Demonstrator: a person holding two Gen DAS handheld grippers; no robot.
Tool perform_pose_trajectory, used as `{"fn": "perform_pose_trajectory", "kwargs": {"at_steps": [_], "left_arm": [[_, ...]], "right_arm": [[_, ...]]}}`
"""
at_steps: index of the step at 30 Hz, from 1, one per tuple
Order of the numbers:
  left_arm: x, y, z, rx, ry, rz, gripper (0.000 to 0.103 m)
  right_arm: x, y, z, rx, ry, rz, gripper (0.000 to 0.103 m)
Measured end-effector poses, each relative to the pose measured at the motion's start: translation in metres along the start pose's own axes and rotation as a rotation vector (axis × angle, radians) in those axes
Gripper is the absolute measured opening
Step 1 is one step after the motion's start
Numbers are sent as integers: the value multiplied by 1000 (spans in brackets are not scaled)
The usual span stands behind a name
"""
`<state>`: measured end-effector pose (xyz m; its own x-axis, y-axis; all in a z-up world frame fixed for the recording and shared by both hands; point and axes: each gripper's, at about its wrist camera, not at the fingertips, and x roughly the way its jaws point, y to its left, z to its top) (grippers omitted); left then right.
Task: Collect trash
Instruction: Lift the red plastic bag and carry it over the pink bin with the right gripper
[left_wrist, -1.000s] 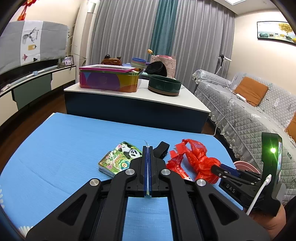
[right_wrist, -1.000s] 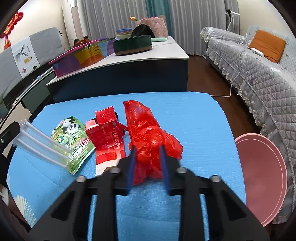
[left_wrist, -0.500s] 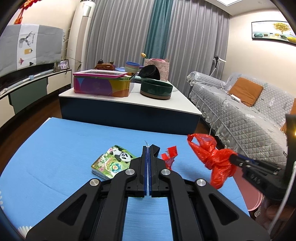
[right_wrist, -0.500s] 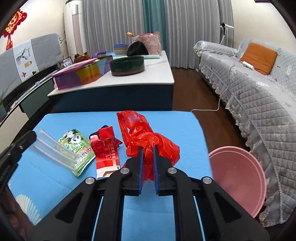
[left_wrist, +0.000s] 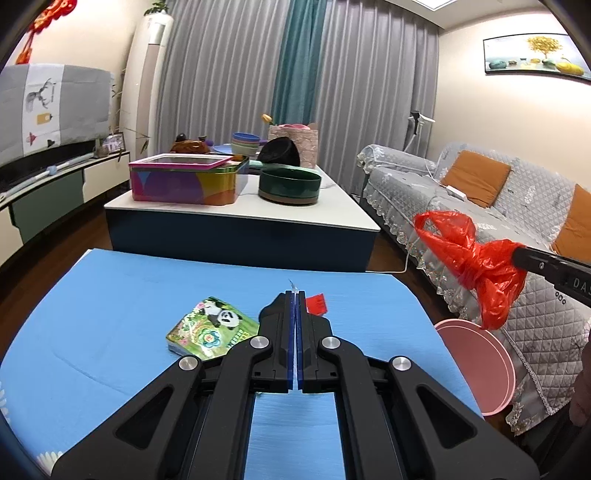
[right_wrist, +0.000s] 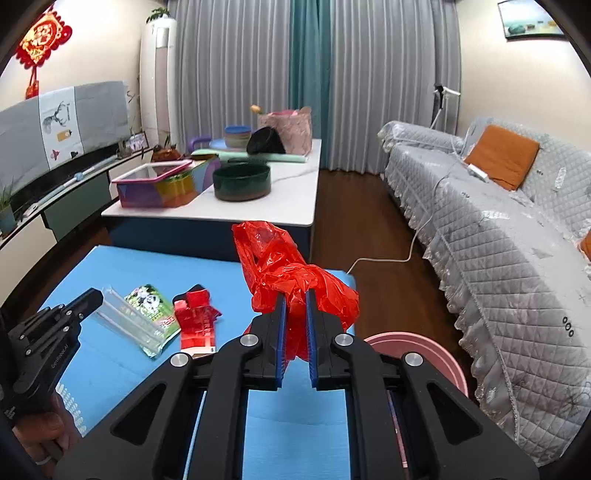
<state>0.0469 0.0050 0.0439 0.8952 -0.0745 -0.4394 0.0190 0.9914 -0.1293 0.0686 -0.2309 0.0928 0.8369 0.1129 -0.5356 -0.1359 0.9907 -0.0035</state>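
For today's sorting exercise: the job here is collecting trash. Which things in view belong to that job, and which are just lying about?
Part of the job:
red plastic bag, clamped in the right gripper
clear plastic wrapper, held by the left gripper
panda snack packet
red carton
pink bin

Just lying about:
colourful tin
green bowl
orange cushion

Light: bright, even, ceiling panel | Shadows: soft | Focus: sharp | Edges: fisheye bending, dark corners
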Motion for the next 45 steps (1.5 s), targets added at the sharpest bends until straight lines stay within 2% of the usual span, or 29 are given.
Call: {"fn": "perform_pose_trajectory", "kwargs": {"at_steps": [6, 14, 27, 36, 45], "left_arm": [[3, -18, -6, 40, 16, -21, 0], [11, -53, -9, 90, 32, -68, 0], [18, -127, -9, 171, 63, -219, 0], [33, -173, -4, 214, 74, -292, 0], [55, -216, 0, 250, 92, -349, 0]], "right_arm": [[9, -27, -30, 73, 28, -36, 10], [4, -79, -45, 154, 30, -109, 10], [-10, -149, -64, 263, 28, -201, 10], [-7, -178, -69, 324, 39, -220, 10], [-2, -190, -68, 359, 41, -218, 10]]}}
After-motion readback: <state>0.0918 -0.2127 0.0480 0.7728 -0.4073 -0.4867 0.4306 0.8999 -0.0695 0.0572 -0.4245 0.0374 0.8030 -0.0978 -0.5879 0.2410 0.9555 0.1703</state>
